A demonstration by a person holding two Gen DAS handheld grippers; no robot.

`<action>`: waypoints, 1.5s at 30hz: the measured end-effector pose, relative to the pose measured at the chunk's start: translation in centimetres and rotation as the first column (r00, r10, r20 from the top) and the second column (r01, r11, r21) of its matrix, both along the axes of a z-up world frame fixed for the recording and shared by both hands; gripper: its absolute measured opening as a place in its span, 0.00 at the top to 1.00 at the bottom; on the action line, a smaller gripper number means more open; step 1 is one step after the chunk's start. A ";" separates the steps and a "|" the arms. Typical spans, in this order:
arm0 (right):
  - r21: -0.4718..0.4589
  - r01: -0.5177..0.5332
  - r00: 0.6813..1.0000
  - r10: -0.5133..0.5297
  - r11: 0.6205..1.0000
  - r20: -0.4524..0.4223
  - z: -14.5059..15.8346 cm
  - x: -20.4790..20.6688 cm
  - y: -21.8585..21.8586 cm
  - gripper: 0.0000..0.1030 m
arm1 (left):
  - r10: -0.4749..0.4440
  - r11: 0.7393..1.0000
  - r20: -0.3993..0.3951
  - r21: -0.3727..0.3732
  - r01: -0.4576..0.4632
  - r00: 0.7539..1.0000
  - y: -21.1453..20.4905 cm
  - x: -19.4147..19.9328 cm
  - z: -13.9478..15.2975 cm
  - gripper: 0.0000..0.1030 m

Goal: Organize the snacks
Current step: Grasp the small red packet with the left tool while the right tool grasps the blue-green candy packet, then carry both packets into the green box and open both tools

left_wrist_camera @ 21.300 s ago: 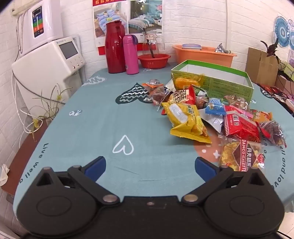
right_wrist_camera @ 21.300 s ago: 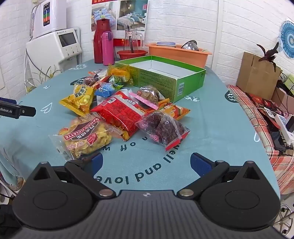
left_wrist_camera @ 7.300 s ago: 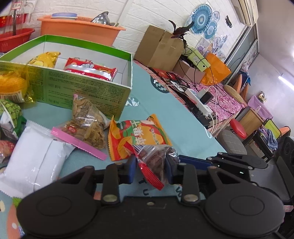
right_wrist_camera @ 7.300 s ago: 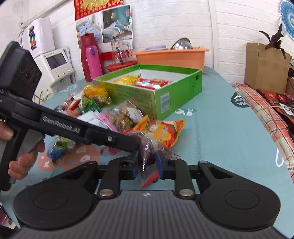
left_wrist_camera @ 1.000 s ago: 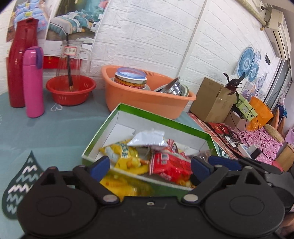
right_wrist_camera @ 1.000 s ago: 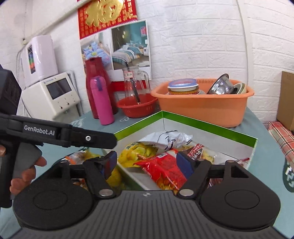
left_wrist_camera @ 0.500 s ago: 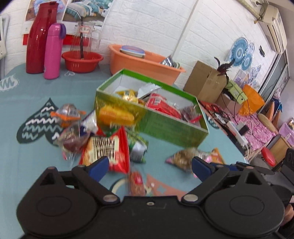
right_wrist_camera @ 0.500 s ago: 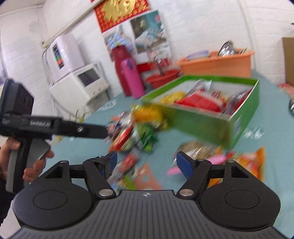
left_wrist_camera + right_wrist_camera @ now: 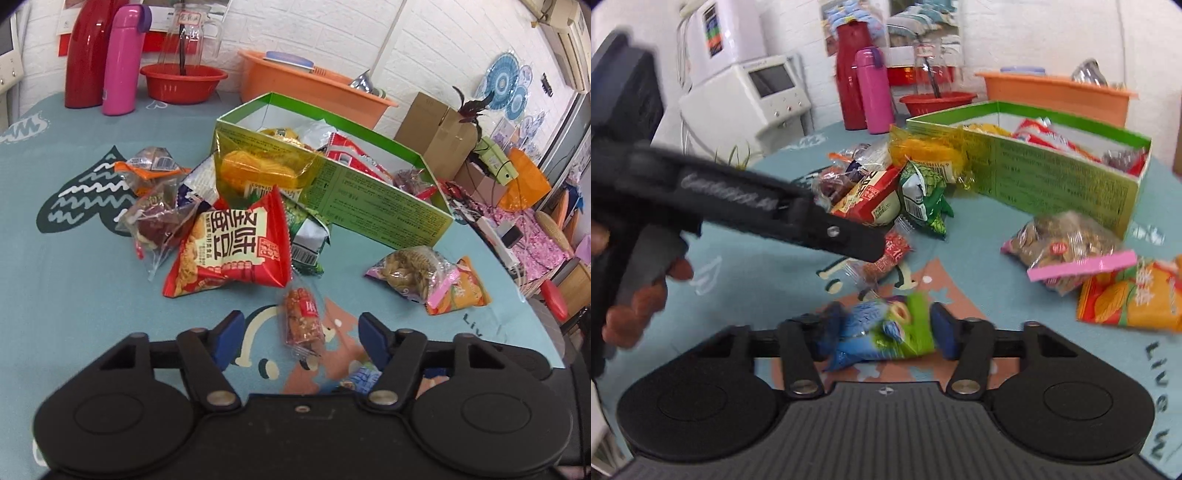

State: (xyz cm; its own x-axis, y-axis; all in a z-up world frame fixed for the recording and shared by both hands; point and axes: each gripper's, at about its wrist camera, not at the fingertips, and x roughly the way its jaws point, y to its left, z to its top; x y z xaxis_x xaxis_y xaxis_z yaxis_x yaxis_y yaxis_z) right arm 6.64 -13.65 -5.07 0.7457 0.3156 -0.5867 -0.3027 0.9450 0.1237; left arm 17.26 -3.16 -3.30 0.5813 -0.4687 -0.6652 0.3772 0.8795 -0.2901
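A small red snack pack (image 9: pixel 303 321) lies on the teal tablecloth between the jaws of my left gripper (image 9: pixel 301 338). Those jaws are closing, with a gap on both sides of the pack. In the right wrist view the pack (image 9: pixel 890 258) shows under the left gripper (image 9: pixel 864 243). My right gripper (image 9: pixel 882 328) is closing around a blue and green pack (image 9: pixel 882 332) that lies flat on the cloth; its pads stand at the pack's ends. The green box (image 9: pixel 369 199) (image 9: pixel 1052 177) behind holds several snacks.
Loose snacks lie before the box: a big red bag (image 9: pixel 232 251), a green pack (image 9: pixel 306 229), a nut bag with a pink strip (image 9: pixel 1067 240), an orange bag (image 9: pixel 1134 299). Red thermos (image 9: pixel 88 55), pink bottle (image 9: pixel 122 59) and orange basin (image 9: pixel 314 88) stand at the back. A hand (image 9: pixel 639 295) holds the left gripper.
Both grippers have come back from over the green box and sunk toward the table's front. Their jaws have narrowed, and each now has a small snack pack between its fingers.
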 end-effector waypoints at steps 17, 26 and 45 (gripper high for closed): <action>-0.058 0.003 0.999 -0.001 0.998 0.035 -0.2 -1.9 -1.6 0.32 | -0.009 0.997 0.010 0.078 0.009 1.000 -2.0 1.1 -1.5 0.21; 0.063 0.006 0.993 -0.014 0.998 0.117 2.8 -2.6 -3.5 0.63 | -0.085 0.996 0.042 0.041 0.083 0.996 -2.3 0.3 0.5 0.21; 0.179 0.219 0.938 -0.258 0.959 0.233 8.3 6.9 -12.2 0.63 | -0.036 0.995 0.196 -0.083 0.053 0.980 -5.4 10.1 8.9 0.20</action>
